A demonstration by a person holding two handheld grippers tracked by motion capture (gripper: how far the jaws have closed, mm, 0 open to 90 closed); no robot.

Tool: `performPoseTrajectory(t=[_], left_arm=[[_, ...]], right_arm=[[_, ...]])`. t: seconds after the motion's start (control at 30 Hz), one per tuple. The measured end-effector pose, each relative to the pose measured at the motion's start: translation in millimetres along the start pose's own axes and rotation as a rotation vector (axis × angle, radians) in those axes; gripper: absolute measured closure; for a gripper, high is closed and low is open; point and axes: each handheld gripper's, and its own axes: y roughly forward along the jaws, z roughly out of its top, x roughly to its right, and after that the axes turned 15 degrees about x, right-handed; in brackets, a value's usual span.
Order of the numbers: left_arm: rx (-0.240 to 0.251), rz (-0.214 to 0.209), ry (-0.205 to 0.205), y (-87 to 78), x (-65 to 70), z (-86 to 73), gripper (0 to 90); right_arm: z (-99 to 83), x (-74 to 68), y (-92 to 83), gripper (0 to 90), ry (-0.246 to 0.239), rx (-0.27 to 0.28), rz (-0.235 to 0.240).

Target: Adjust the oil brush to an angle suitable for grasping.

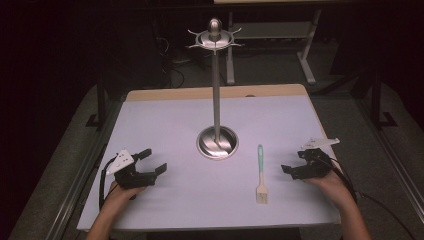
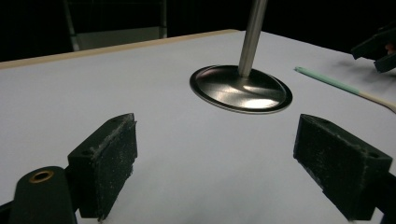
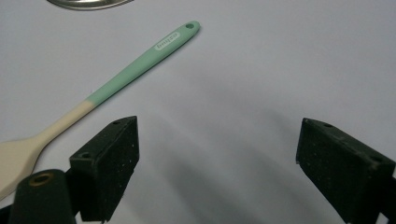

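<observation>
A silicone pastry brush (image 1: pixel 260 172) lies flat on the white bench (image 1: pixel 165 210), its mint-green handle pointing toward the far edge and its cream bristle head toward the near edge. A small hole pierces the handle's tip, just below pale lettering.

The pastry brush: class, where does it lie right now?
In the high view the pastry brush lies flat on the table's right half, between the stand's round base and the right gripper.
</observation>
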Motion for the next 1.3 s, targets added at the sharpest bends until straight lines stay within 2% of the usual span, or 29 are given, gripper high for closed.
performPoseTrajectory(t=[0.3, 0.33, 0.37, 0.47, 0.57, 0.6, 0.67, 0.87, 0.93, 1.0, 1.1, 1.2, 1.3], left_arm=[[-0.005, -0.002, 0.015, 0.4, 1.6, -0.1, 13.0], [-0.005, 0.0, 0.016, 0.9, 2.0, -0.2, 13.0], [-0.013, 0.007, 0.023, 2.0, 2.3, -0.2, 13.0], [-0.019, 0.008, 0.03, 2.3, 1.7, 0.0, 13.0], [-0.016, 0.01, 0.02, 1.7, 1.6, 0.1, 13.0], [-0.016, 0.01, 0.02, 1.7, 1.6, 0.1, 13.1], [-0.016, 0.01, 0.017, 1.7, 2.0, 0.0, 13.1], [-0.017, 0.011, 0.019, 1.6, 1.4, 0.1, 13.0], [-0.017, 0.01, 0.02, 1.5, 1.3, 0.1, 13.0], [-0.018, 0.012, 0.015, 1.3, 1.1, 0.1, 13.0], [-0.02, 0.011, 0.015, 1.0, 1.0, 0.2, 13.0], [-0.02, 0.012, 0.017, 1.2, 1.1, 0.2, 13.0], [-0.016, 0.014, 0.01, 1.3, 1.1, 0.1, 13.0]], right_arm=[[5.4, -1.6, -4.1, 13.2, 0.003, 0.005, -0.004], [6.4, -1.0, -3.4, 13.5, -0.009, 0.014, -0.001], [8.7, -2.4, -3.5, 14.6, 0.002, 0.0, -0.004], [11.2, -2.4, -3.6, 19.2, -0.006, -0.008, -0.001], [18.1, -2.8, -4.5, 31.0, -0.011, -0.014, 0.003], [18.1, -2.8, -4.5, 31.0, -0.011, -0.014, 0.003], [25.4, -4.3, -1.2, 42.3, -0.025, -0.027, 0.0], [42.1, -5.0, 11.3, 64.1, -0.026, -0.065, 0.0], [45.0, -5.3, 12.9, 66.7, -0.025, -0.068, 0.002], [53.5, -6.6, 18.0, 75.0, -0.034, -0.083, 0.007], [58.5, -7.9, 22.5, 78.7, -0.042, -0.088, 0.003], [65.3, -10.4, 32.7, 89.0, -0.068, -0.092, 0.004], [68.7, -10.9, 37.6, 89.7, -0.073, -0.092, -0.005]])
